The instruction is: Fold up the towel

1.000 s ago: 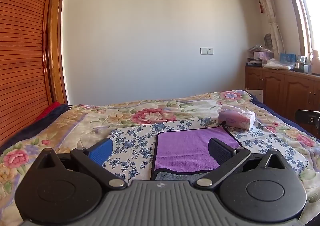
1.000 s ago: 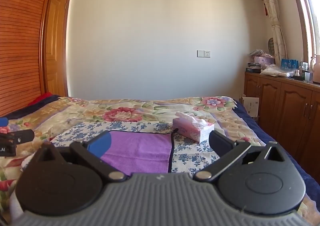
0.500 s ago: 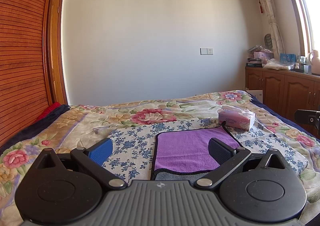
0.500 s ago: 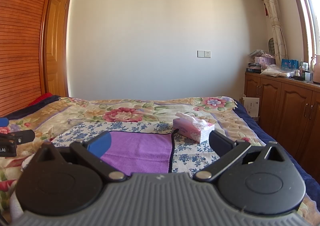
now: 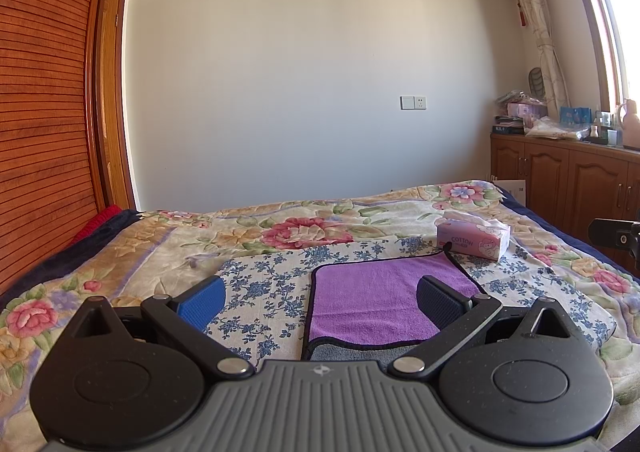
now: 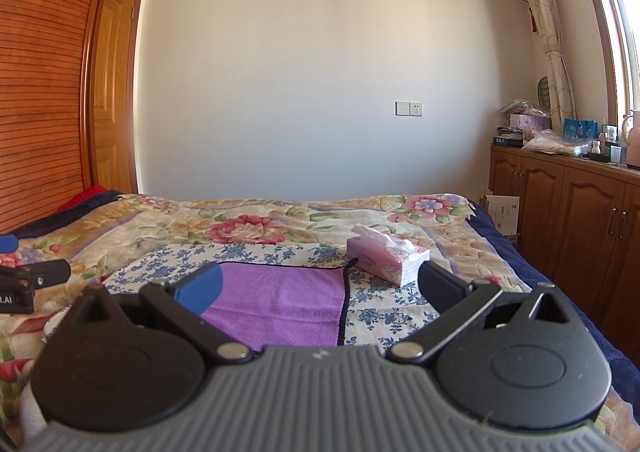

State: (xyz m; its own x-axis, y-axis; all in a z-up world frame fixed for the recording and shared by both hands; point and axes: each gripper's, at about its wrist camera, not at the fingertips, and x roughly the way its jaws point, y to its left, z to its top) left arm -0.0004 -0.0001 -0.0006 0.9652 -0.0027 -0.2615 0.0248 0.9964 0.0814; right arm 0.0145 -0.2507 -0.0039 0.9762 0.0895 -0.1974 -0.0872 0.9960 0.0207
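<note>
Purple towel [image 5: 384, 300] lies flat at lower centre (tissue box [image 5: 472, 240] beyond); left gripper [image 5: 320, 300] and right gripper [image 6: 320, 288] both spread, empty.

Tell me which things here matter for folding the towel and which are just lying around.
Part of the job:
purple towel, flat on the bed
left gripper, open
right gripper, open

Just lying about:
tissue box, beyond the towel's far right corner
blue-flowered cloth under the towel
clutter on the cabinet
</note>
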